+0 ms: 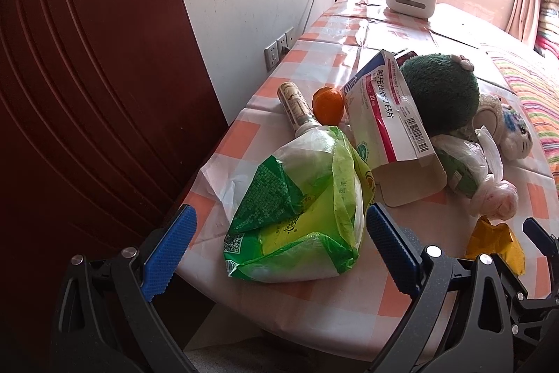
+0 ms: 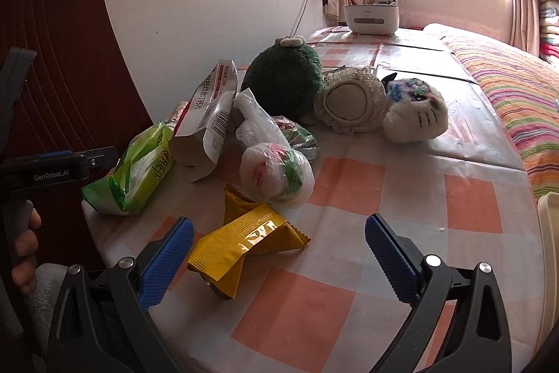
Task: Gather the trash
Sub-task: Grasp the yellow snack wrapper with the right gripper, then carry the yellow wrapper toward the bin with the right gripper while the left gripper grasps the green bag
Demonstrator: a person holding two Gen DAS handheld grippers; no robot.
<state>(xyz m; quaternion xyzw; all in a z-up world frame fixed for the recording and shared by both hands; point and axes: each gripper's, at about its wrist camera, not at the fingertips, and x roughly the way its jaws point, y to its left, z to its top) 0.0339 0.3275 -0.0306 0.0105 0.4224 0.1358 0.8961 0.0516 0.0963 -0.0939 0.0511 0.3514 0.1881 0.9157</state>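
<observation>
Table (image 2: 349, 320), orange-and-white checked cloth, against a white wall; contents listed left to right.

1. Left gripper (image 1: 281, 249): tongs spread wide, holding nothing, the green-and-white plastic bag (image 1: 300, 215) lying between its blue pads at the table's near left corner. The right wrist view shows this gripper only side-on past the left edge, with a person's fingers (image 2: 24, 247) on its handle.
2. Bottle (image 1: 297, 105), on its side behind the bag near the wall edge. Left wrist view only.
3. Orange fruit (image 1: 327, 105), just beside the bottle. Left wrist view only.
4. White medicine carton (image 1: 387, 124), open-ended, tilted against the dark green plush (image 1: 440, 93).
5. Knotted clear bag (image 2: 276, 175) with red and green contents, in front of the carton.
6. Yellow wrapper (image 2: 244, 243), crumpled, near the front edge. The left wrist view catches only a corner of it.
7. Right gripper (image 2: 279, 257): tongs likewise wide open and empty, the wrapper just inside the left pad, not touched.
8. White cat-faced plush (image 2: 415, 114) with a lace-edged part, touching the green plush. Its face shows fully only in the right wrist view.
9. White container (image 2: 370, 18), far end of the table.
10. Striped blanket (image 2: 517, 100), beyond the right edge.
</observation>
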